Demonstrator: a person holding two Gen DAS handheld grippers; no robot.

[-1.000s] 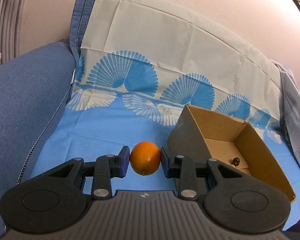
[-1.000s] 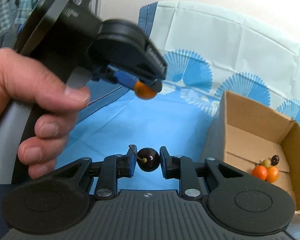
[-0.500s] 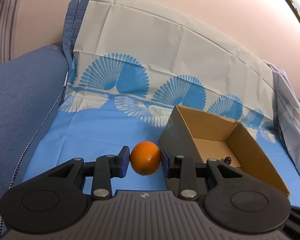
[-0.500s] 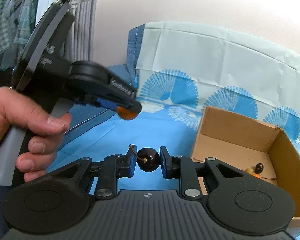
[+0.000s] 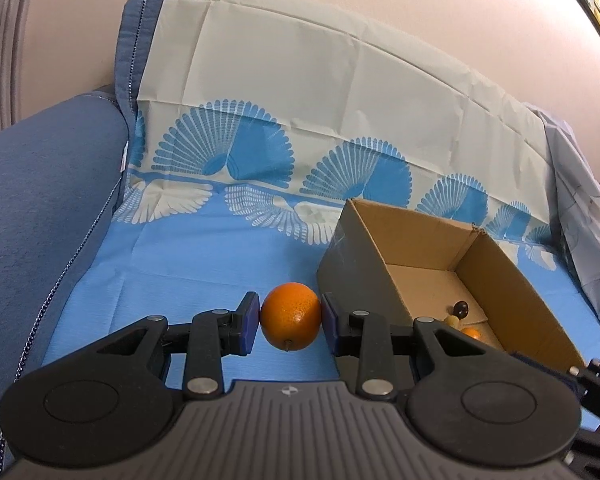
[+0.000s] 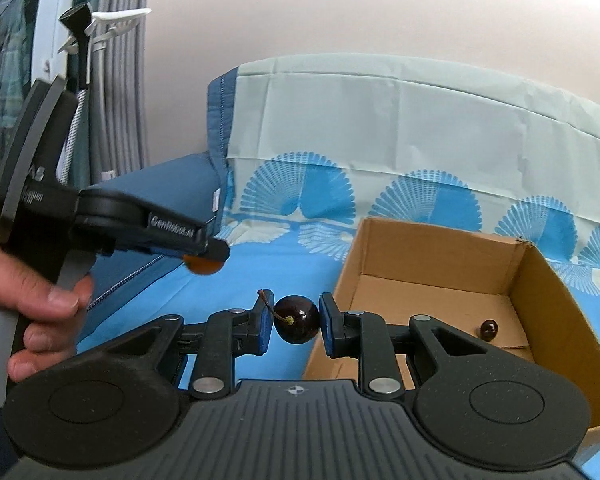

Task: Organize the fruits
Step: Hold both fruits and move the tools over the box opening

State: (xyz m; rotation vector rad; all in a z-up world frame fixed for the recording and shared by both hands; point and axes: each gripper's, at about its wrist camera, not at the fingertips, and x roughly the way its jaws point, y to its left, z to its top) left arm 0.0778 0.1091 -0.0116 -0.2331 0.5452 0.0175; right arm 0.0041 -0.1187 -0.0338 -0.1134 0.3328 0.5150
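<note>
Both grippers are easing back from the box (image 5: 496, 280): the left gripper (image 5: 290, 323) is pinching the orange (image 5: 290, 322), the right gripper (image 6: 294, 324) the cherry (image 6: 297, 325), both fruits hanging short of the box, so delivery seems pending.

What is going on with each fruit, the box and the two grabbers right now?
left gripper: shut on the orange, held in the air.
orange: whole, clamped between the pads.
right gripper: shut on the cherry.
cherry: dark, stem on, clamped.
cardboard box: open on top, upright on the blue cloth.
fruits in box: a few small ones lying on the bottom.
</note>
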